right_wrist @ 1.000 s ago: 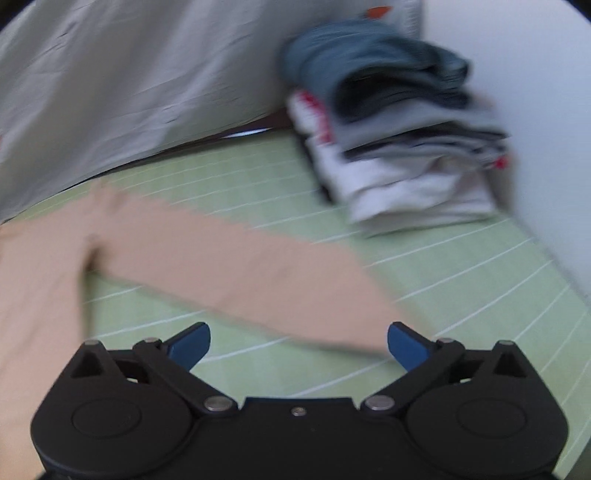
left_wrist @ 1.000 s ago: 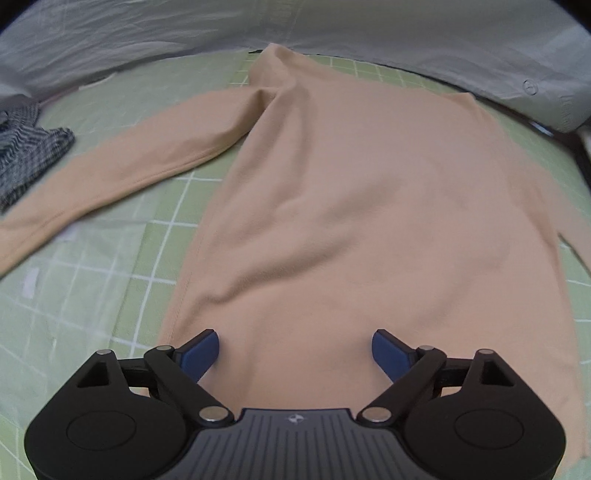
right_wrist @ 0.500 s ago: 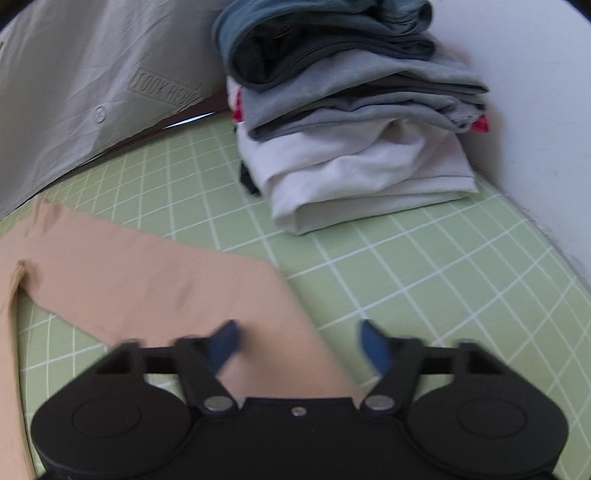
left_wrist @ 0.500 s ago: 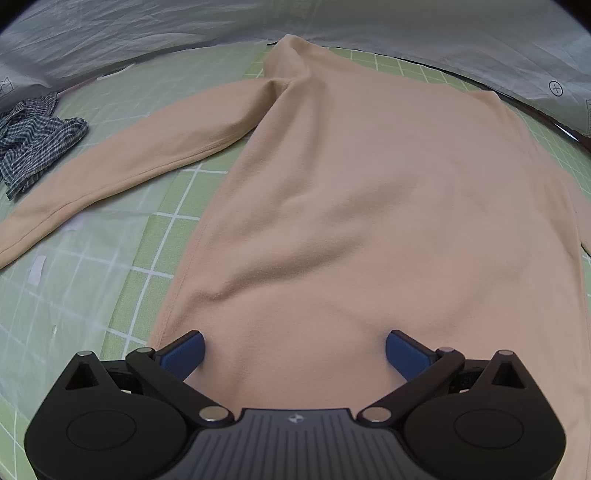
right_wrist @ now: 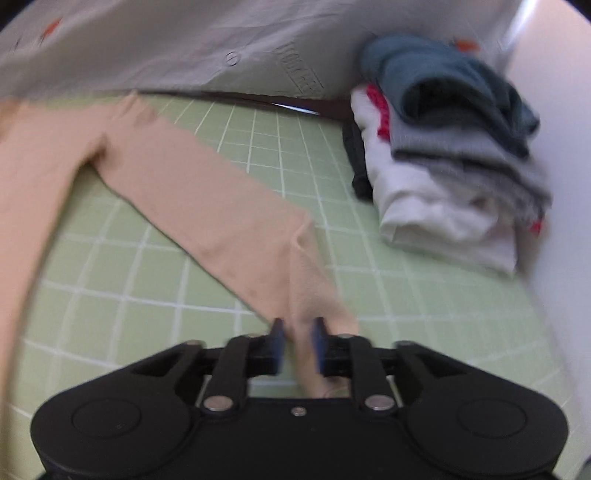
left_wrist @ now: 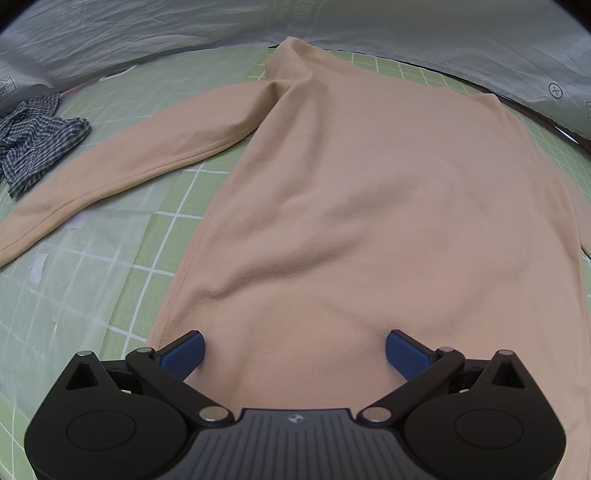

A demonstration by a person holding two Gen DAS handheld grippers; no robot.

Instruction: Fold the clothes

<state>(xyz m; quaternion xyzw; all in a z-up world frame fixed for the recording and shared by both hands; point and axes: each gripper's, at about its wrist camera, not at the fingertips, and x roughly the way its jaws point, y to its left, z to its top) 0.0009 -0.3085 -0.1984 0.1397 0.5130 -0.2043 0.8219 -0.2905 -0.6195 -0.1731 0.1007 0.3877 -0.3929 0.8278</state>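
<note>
A beige long-sleeved sweater [left_wrist: 369,203] lies flat on the green grid mat [left_wrist: 110,277], its neck at the far side. One sleeve [left_wrist: 147,158] stretches out to the left. My left gripper [left_wrist: 294,338] hovers wide open over the sweater's near hem, blue pads apart, nothing pinched. In the right wrist view the other sleeve [right_wrist: 221,206] runs diagonally across the mat [right_wrist: 424,314]. Its cuff end bends up off the mat and sits pinched between the narrow-set pads of my right gripper [right_wrist: 297,332].
A stack of folded clothes [right_wrist: 454,166], white, grey and teal, stands at the mat's right by a white wall [right_wrist: 561,184]. A crumpled checked garment [left_wrist: 33,136] lies at the far left. A grey sheet [left_wrist: 147,33] borders the far edge.
My right gripper went from wide open above the sleeve end to closed on the cuff, and the view swung left. The left gripper stayed over the hem and opened slightly wider.
</note>
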